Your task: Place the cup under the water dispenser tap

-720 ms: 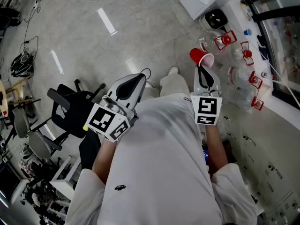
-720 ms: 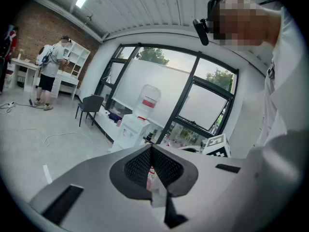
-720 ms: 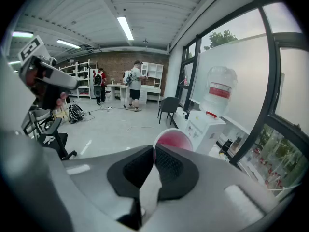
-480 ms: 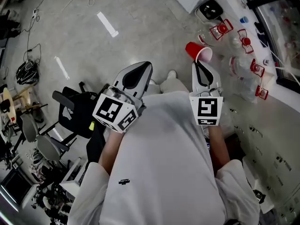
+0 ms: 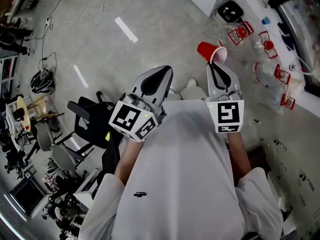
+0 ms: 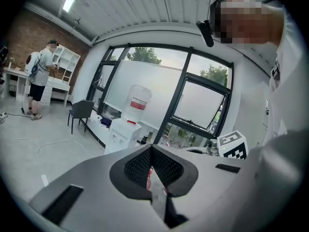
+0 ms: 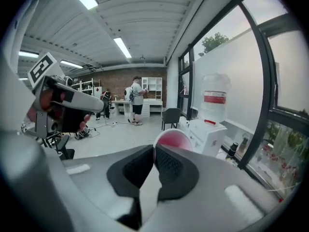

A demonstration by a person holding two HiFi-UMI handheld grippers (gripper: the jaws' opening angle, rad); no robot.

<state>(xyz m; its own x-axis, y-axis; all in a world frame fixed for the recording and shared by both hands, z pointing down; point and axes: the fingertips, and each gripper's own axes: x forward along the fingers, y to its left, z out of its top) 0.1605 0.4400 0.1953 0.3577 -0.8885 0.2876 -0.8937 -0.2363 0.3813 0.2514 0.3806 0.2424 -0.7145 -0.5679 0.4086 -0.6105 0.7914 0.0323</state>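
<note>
As the head view has it, your right gripper (image 5: 216,66) grips the red cup (image 5: 211,52) by the rim. The cup is held out over the grey floor (image 5: 150,44), lying on its side with its mouth toward you. Your left gripper (image 5: 159,74) hangs level beside it, apart from the cup.

Left gripper view: jaws pressed together, nothing between them; a red sliver shows just past the tips. The water dispenser (image 6: 131,117) stands by the window, well apart from you.

Right gripper view: jaws clamped on the red cup's (image 7: 173,140) rim, with its pink inside facing the camera. The water dispenser (image 7: 212,124), bottle on top, stands ahead and to the right against the glass. The cup is not under its tap. A person (image 7: 137,100) stands at the far tables.
</note>
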